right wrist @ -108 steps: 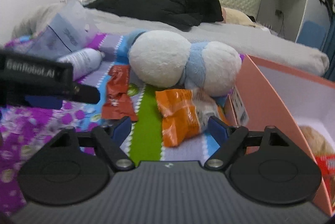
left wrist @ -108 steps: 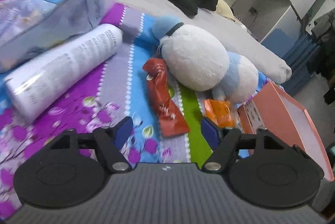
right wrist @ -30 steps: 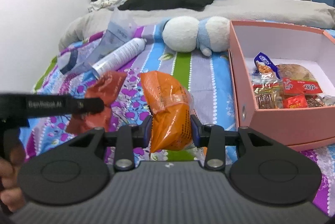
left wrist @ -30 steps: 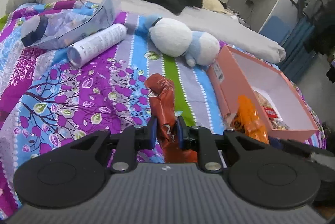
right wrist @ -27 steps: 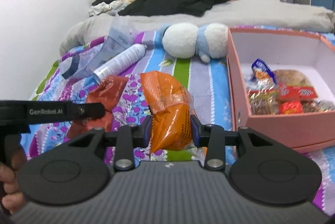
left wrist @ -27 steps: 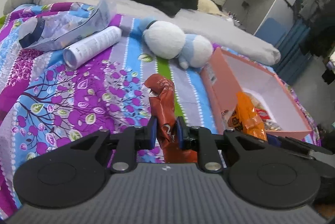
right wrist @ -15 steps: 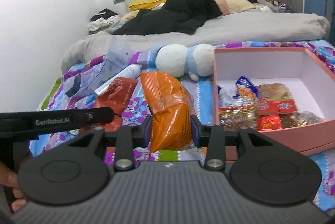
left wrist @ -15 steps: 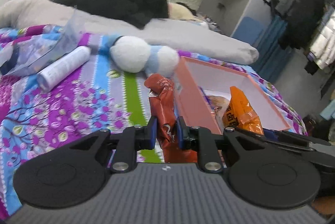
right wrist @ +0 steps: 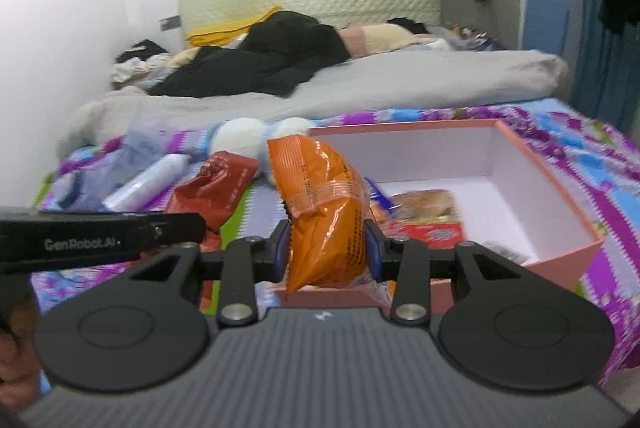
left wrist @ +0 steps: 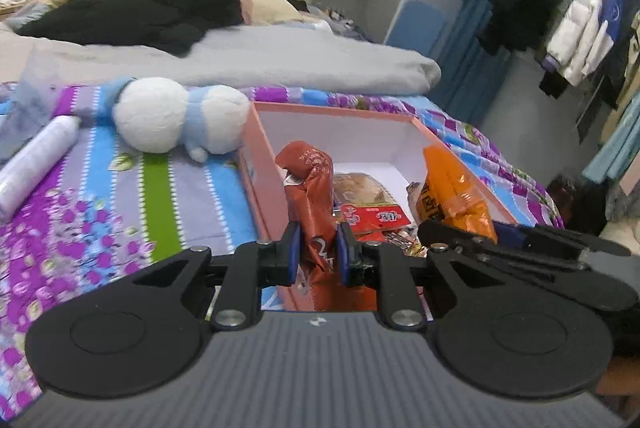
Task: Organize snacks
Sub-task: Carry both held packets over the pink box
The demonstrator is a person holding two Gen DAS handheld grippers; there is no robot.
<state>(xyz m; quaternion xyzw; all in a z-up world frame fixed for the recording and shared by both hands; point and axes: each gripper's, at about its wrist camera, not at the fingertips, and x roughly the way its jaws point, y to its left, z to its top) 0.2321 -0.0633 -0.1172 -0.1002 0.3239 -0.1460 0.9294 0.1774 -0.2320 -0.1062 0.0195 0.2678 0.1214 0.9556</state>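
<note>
Both packets have swung from over the bed to the pink box at centre frame: the left hand-held gripper pinches the red-brown packet, the right hand-held gripper the orange packet, ready to drop.

The red packet and orange packet, which lay on the bedspread beside the plush toy, were gripped, lifted and carried right; the pink box moved from frame right to centre behind both.
</note>
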